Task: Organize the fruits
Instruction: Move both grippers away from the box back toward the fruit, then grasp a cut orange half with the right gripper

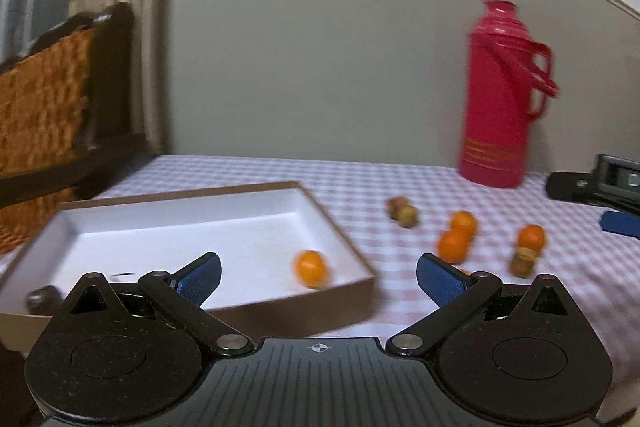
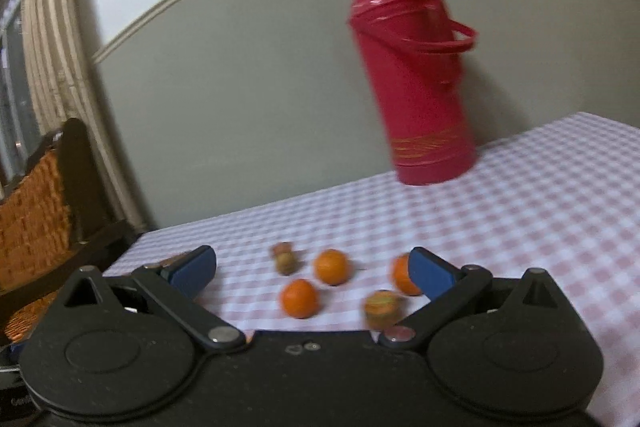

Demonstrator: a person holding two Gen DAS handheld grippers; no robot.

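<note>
Left wrist view shows the left gripper (image 1: 318, 277) with its jaws spread wide and nothing between them. Its left blue pad (image 1: 200, 277) hangs over a shallow cardboard box (image 1: 344, 239) with a white inside, which lies on the checked tablecloth (image 1: 400, 179). One orange fruit (image 1: 311, 268) is inside the box, near its right front corner. A dark round thing (image 1: 42, 299) sits in the left front corner of the box; it is too blurred to name. To the right of the box, on the cloth, three more orange fruits (image 1: 454, 246) lie near each other, with two brownish fruits (image 1: 404, 213) behind them and one more brownish fruit (image 1: 523, 261) just in front of the rightmost orange one. A red thermos (image 1: 500, 95) stands upright at the back near the wall. At the right edge a part of the right gripper (image 1: 618, 223) enters the picture. A wicker chair (image 1: 40, 107) is at the left.

Right wrist view does not show the box, so the fruit inside it is seen only from the left camera. Here the right gripper (image 2: 314, 267) is also released, holding nothing. Between its pads, on the cloth, lie the orange fruits (image 2: 300, 298) and the brownish fruits (image 2: 285, 259); one orange fruit is partly hidden behind the right blue pad (image 2: 430, 273). The thermos looks tilted here, and everything is blurred.
</note>
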